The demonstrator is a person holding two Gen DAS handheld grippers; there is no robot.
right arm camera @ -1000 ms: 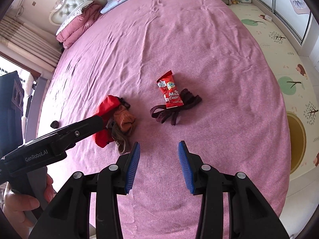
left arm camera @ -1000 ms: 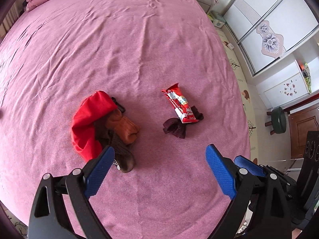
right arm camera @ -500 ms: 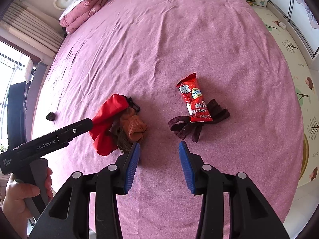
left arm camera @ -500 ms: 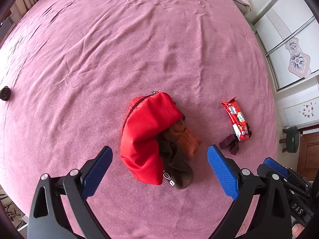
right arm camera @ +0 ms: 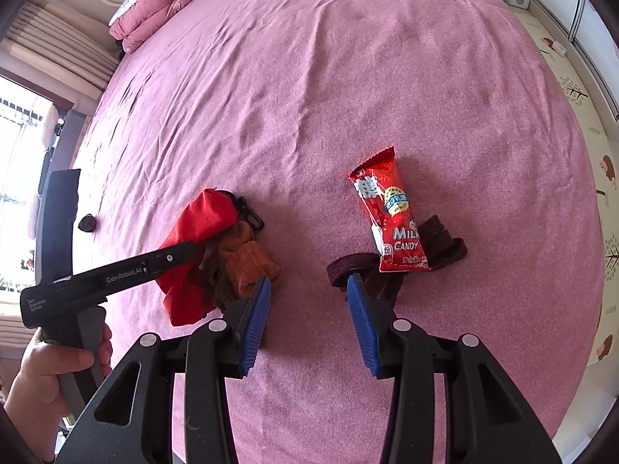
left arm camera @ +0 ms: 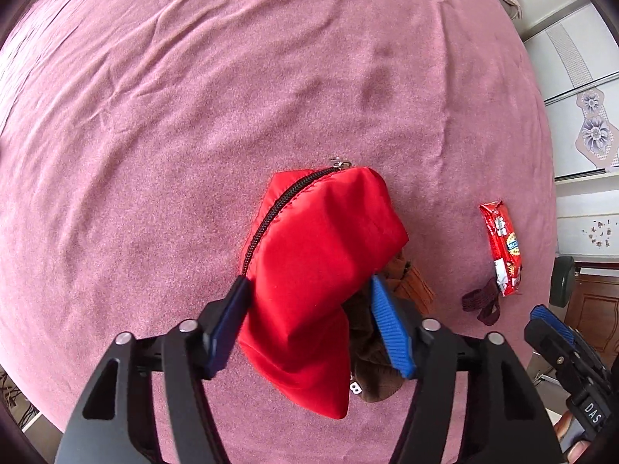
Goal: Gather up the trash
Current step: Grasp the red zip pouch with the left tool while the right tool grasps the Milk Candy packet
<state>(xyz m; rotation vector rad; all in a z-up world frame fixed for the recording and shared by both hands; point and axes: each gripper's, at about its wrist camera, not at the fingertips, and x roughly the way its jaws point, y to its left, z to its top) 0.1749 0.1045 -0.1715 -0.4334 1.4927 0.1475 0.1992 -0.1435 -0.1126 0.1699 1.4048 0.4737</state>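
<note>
A: How is the left gripper [left arm camera: 305, 319] sitting right now?

B: It is pointing steeply down at the bed [left arm camera: 193, 96], and its jaws are closing around the red zip pouch [left arm camera: 321, 270]. The pouch is lying between the two blue pads; the left pad is touching its zipper edge, while the right pad is sitting at its other flank, against the brown and orange socks [left arm camera: 387, 332] tucked beside it. I cannot tell whether the pads are pressing yet.

A: And the hand holding it?

B: In the right wrist view a hand [right arm camera: 50, 375] is wrapping the grey handle at the lower left, and the black body is reaching out over the pouch.

A: The right gripper [right arm camera: 307, 321]?

B: It is tilting down too, with its fingers standing partly apart and nothing between them, only bedspread. It is hovering just beside the pouch, between the socks and a dark maroon cloth strip [right arm camera: 387, 266].

A: Where is the trash?

B: The red candy wrapper [right arm camera: 389, 220] is lying flat, well to the right of the pouch, resting partly on that maroon strip. It is glossy red, with a crimped top edge, a round blue and yellow badge and white "MILK CANDY" lettering. Neither gripper is touching it.
</note>
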